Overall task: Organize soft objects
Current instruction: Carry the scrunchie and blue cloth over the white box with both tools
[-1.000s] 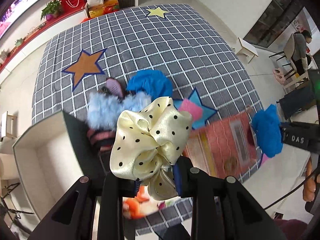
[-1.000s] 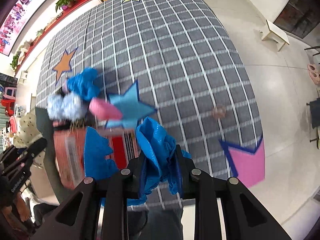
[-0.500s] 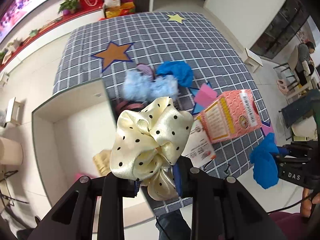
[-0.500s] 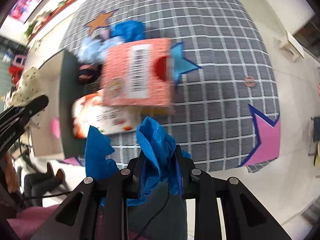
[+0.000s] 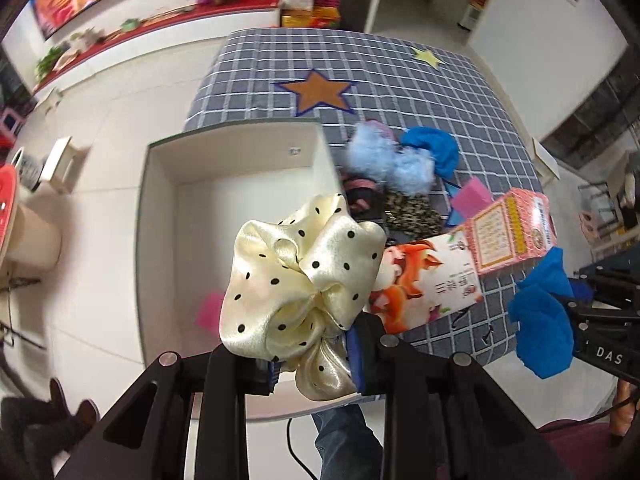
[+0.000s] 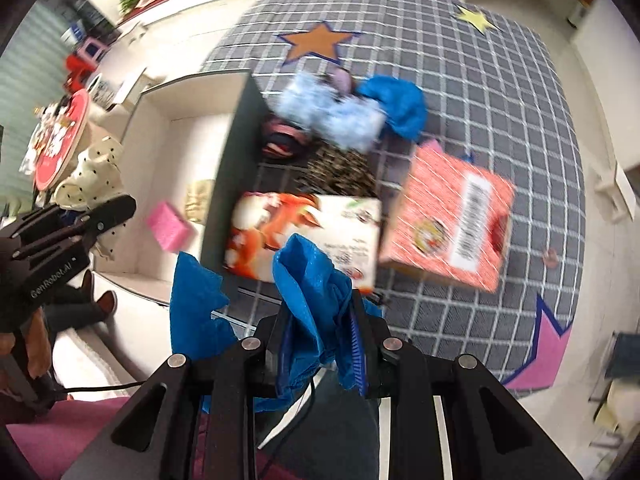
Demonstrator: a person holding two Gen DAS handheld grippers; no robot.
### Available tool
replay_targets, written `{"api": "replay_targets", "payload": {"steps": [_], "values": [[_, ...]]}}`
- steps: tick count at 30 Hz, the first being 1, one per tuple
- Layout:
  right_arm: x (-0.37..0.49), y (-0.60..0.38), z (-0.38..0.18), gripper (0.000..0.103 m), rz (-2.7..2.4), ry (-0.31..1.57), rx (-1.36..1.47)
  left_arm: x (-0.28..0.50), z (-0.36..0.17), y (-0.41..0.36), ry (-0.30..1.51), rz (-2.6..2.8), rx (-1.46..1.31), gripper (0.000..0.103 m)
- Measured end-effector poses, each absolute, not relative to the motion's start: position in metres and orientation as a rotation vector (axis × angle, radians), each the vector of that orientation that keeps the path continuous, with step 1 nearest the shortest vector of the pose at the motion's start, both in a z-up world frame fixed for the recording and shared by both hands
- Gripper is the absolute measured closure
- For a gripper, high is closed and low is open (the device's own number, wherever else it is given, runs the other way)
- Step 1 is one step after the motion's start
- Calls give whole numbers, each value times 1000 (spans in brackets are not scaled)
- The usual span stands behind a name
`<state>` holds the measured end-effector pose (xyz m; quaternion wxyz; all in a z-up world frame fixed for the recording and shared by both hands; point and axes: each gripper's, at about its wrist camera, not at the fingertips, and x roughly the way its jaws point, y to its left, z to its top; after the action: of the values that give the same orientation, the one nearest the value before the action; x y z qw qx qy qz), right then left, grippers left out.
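2 grippers are held above the scene, both angled downward. the left gripper (image 5: 316, 364) is closed on a cream polka-dot scrunchie (image 5: 296, 280), which is bunched above its fingers and is seen over the white box (image 5: 160, 216). the right gripper (image 6: 320, 344) is clamped on a blue cloth (image 6: 308, 300), held over the checked mat (image 6: 480, 80). a pink sponge (image 6: 168, 226) lies inside the box. beside the box are shown 2 cartons: a fox-print carton (image 6: 304, 232) and a red carton (image 6: 448, 220), with fluffy light-blue items (image 6: 332, 116) behind them.
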<state>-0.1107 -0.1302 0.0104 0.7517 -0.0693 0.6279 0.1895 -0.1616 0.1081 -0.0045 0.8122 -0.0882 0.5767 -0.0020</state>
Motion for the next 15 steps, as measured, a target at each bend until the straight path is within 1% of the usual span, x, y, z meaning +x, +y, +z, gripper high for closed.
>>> {"api": "replay_targets", "payload": {"steps": [9,15], "values": [[-104,-69,20,78,542,1347,-243,-190,-12,148,1238,125,-297,74],[-103,-31,24,78,626,1328,-288,-202,-24,161,1260,194,-334,74]]}}
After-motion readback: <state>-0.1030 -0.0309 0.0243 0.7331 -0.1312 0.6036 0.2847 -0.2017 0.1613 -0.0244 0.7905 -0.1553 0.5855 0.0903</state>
